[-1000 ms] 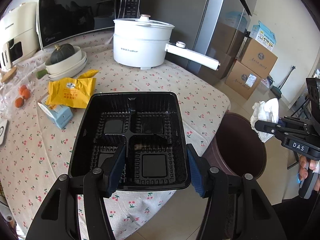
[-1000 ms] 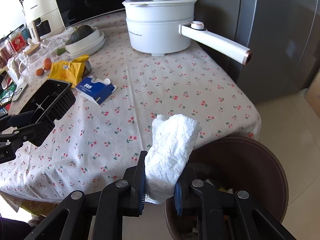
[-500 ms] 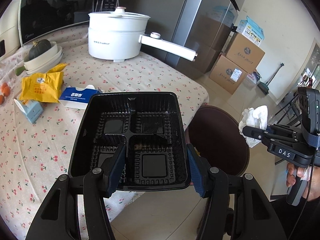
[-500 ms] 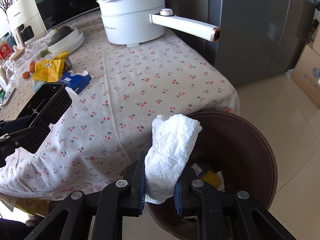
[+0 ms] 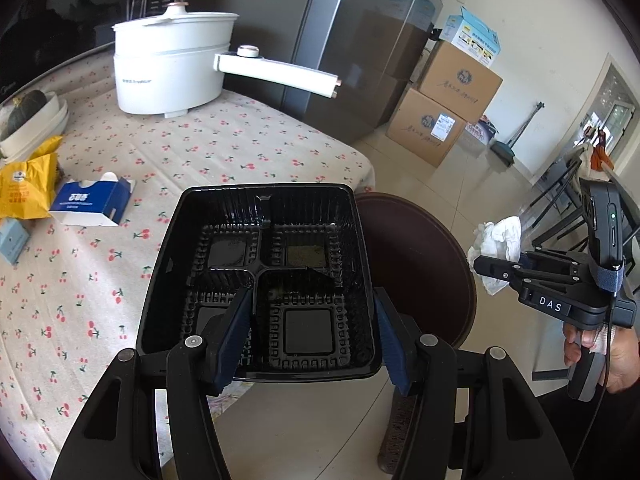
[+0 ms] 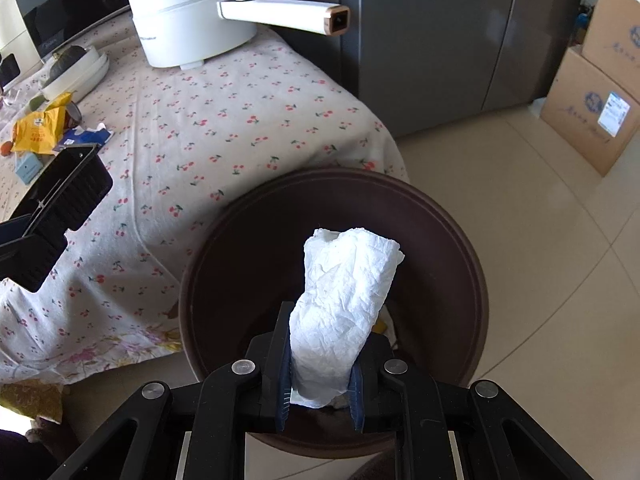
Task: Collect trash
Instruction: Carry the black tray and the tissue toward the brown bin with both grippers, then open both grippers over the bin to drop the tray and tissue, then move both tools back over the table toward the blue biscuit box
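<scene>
Left gripper [image 5: 310, 340] clamps a black plastic food tray [image 5: 260, 272]: one blue pad sits inside the tray beside its centre divider, the other presses the outer right wall. Tray has four compartments, with a greenish residue in the far right one. Landmark: the dark brown trash bin [image 5: 416, 264] on the tiled floor at the table's corner. The tray hangs over the table edge just left of the bin, its right wall overlapping the bin's rim in the left wrist view. Left of the bin, on the cherry-print tablecloth [image 5: 224, 148]: a yellow snack bag [image 5: 26, 188], then a blue and white tissue box [image 5: 90, 202], and farther back a white electric pot [image 5: 172, 68] with its long handle pointing right. Right gripper [image 6: 319, 394] is closed on a crumpled white paper towel [image 6: 340, 316], the wad standing up from between the pads. In the right wrist view the towel sits directly over the bin's open mouth [image 6: 248, 256], with scraps visible at the bottom. Behind the bin to the right, stacked cardboard boxes [image 5: 440, 116] stand by a grey refrigerator [image 5: 344, 40].
</scene>
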